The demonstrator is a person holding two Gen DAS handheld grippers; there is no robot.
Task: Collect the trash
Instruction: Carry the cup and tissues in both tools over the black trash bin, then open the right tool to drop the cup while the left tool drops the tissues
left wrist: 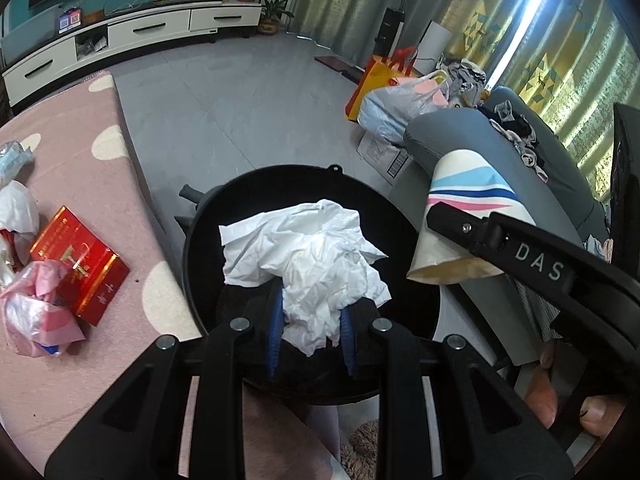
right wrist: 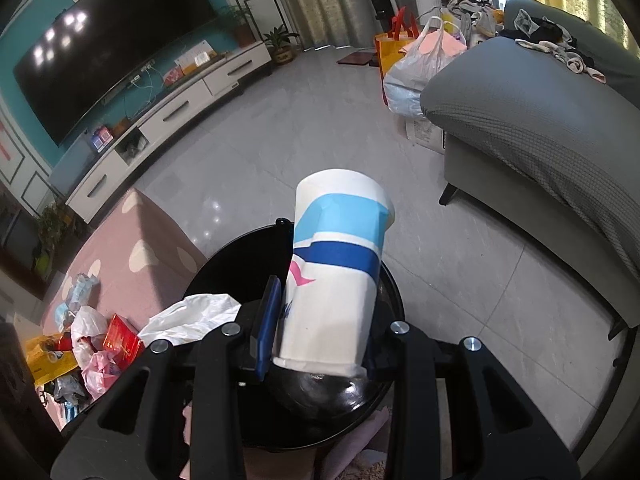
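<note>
Below, bin (left wrist: 200,240) mostly hidden behind tissue (left wrist: 312,264), perhaps empty.

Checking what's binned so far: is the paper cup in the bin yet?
Not yet. The paper cup is clamped in the right tool, held above the black bin.

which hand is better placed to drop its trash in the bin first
Left, probably. Its crumpled tissue hangs squarely over the black bin, while the right's paper cup sits toward the bin's rim.
</note>
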